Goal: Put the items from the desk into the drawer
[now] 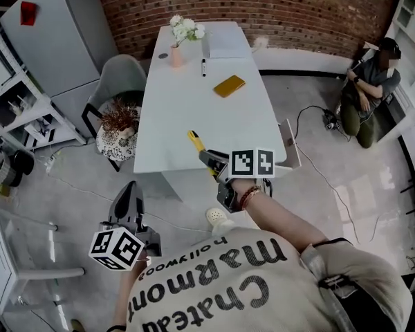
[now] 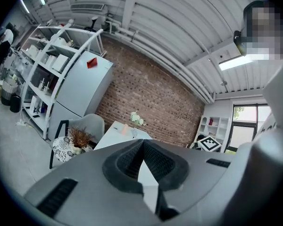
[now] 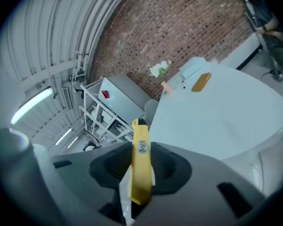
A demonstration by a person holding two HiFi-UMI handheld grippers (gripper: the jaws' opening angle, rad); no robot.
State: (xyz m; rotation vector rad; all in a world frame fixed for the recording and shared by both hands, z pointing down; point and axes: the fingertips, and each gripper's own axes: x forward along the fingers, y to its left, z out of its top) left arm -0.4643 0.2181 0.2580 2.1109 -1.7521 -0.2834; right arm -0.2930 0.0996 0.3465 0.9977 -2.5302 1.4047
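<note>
The right tool (image 1: pixel 209 160) is being shown clenched on a slim yellow item (image 1: pixel 195 141) at the near edge of the white worktop (image 1: pixel 194 102). The left tool (image 1: pixel 128 198) is being held low at the near left, well apart from the worktop. The step in hand is being judged as the carrying of the yellow item to what appears to be the open drawer (image 1: pixel 290 144) at the worktop's right side. For that, the item is best being kept firmly clamped and swung to the right, and being released only once it is low inside the drawer, since much of its length is projecting past the jaws and could catch on the drawer wall. An orange flat item (image 1: pixel 229 86) and a black pen (image 1: pixel 203 66) are lying at the far end, near a vase of flowers (image 1: pixel 177 47), and are being judged as not yet stowed. The drawer and these items are being made plain only by the head view. The grip is being shown best by the right gripper view, where the yellow item is standing pinched between the pads. The left gripper view alone is showing the left tool's jaws brought together at their tips with nothing between them.
</note>
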